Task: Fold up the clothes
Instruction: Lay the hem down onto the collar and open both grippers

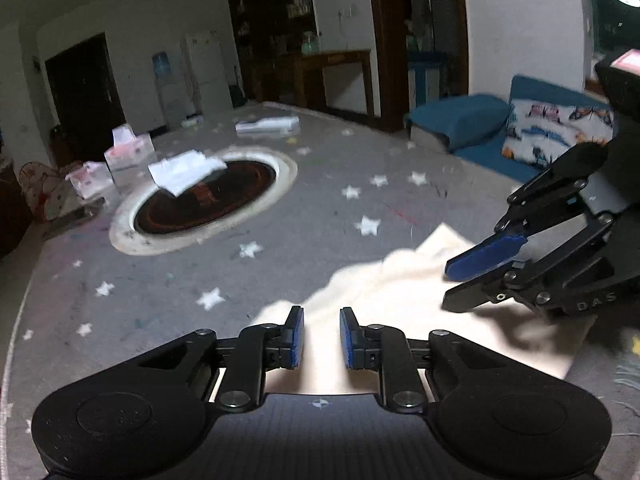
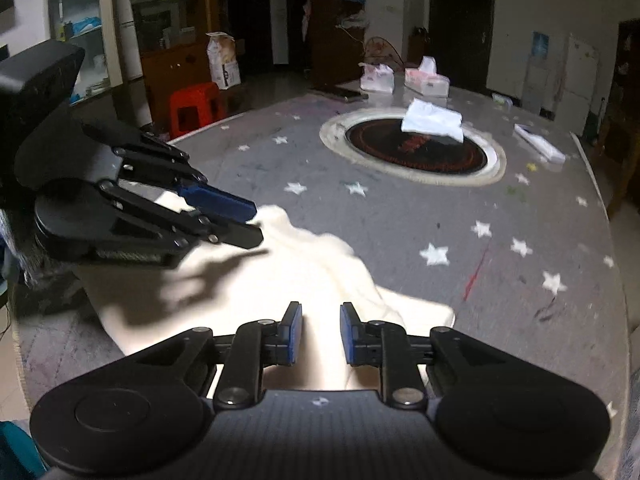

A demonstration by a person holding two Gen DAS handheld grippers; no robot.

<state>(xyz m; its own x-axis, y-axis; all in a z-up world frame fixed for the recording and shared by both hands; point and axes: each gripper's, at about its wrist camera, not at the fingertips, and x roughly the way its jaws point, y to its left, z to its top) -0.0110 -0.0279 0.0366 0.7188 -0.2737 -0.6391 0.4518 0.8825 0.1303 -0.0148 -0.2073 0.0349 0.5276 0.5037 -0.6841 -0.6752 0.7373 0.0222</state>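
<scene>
On the near edge of the grey star-patterned table cover point(image 2: 400, 216), a cream garment point(image 2: 304, 276) lies bunched, just ahead of and under both grippers. Its ridge of folds runs from the far left down to the near right in the right wrist view, with a flatter panel spreading toward the near left edge.

The left gripper point(image 1: 322, 338) hangs over the garment's near-left part with its 2 blue pads a narrow gap apart; bright cloth shows through the gap, and nothing looks pinched between them. The right gripper point(image 2: 322, 336) sits the same way over the near-right part, parted slightly, holding nothing that can be seen. Each gripper shows in the other's view, angled inward, so the 2 converge on the same bundle from opposite sides.

Neither is clearly nearer; the cloth lies directly below and forward of both. Whether this heap is mid-fold or a fold just released cannot be settled here. Farther off, a white folded cloth point(image 2: 434, 120) rests on the dark round inset point(image 2: 416, 152).
</scene>
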